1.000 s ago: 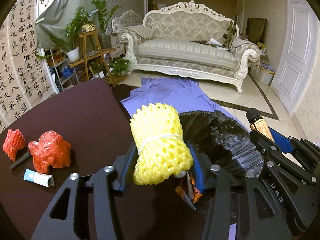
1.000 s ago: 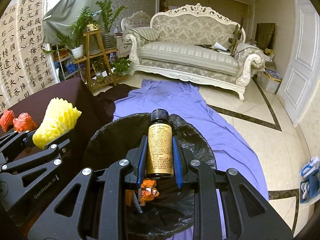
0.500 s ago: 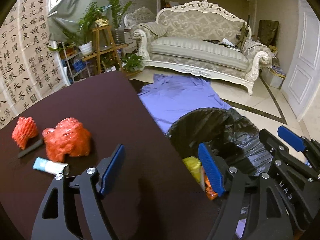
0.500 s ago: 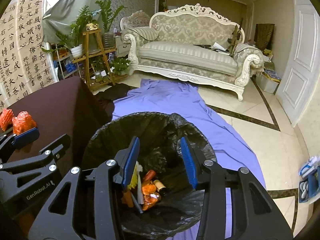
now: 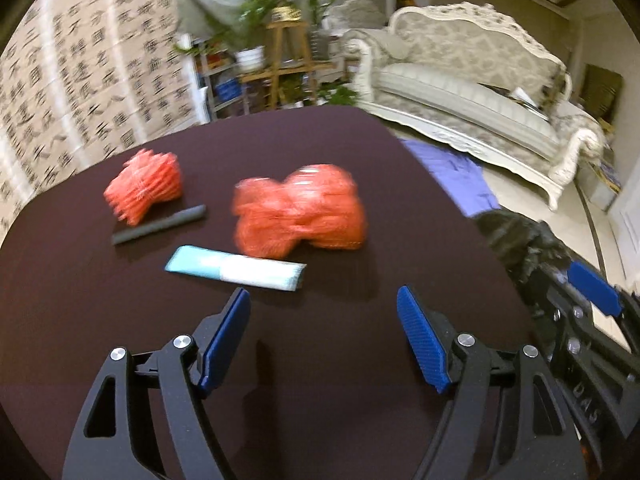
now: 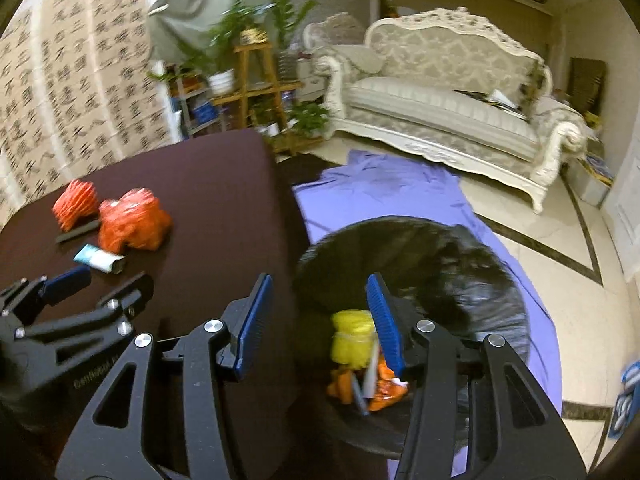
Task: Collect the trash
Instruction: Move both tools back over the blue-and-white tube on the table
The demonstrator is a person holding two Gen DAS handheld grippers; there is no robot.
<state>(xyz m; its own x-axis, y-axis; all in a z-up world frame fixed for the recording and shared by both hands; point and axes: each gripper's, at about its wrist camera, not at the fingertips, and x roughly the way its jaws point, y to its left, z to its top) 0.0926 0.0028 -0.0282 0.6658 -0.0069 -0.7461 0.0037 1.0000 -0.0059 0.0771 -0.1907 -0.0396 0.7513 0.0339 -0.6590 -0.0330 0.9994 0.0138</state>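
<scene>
Dark maroon cloth over the table [image 5: 120,360], seen first from the left wrist. Left gripper [image 5: 324,308] hanging wide above the near edge, nothing between the blue pads [image 5: 420,340]. Just past the pads, a pale tube [image 5: 236,269] lying flat toward the middle of the table. Behind the tube and touching its far side, a big orange net [image 5: 300,214], blurred. Further toward the left edge, a smaller orange net [image 5: 144,186], with a dark stick [image 5: 160,224] lying along its near side. Off the right edge of the table, a black bag [image 5: 520,236], and low in the right corner the right gripper [image 5: 592,288], one blue pad showing.

From the right wrist: right gripper [image 6: 320,304] straddling the table's right edge and the bag [image 6: 480,280], jaws opening, gripping nothing. Down in the bag, a yellow net [image 6: 352,336] atop orange scraps [image 6: 380,392]. Both orange nets [image 6: 132,220], stick [image 6: 76,234] and tube [image 6: 98,258] clustered toward the left edge of the table [image 6: 224,200]. Left gripper [image 6: 96,284] low at left, near the tube, jaws apart. Purple sheet [image 6: 400,192] spread on the floor beyond the bag; sofa [image 6: 440,112] further back.
</scene>
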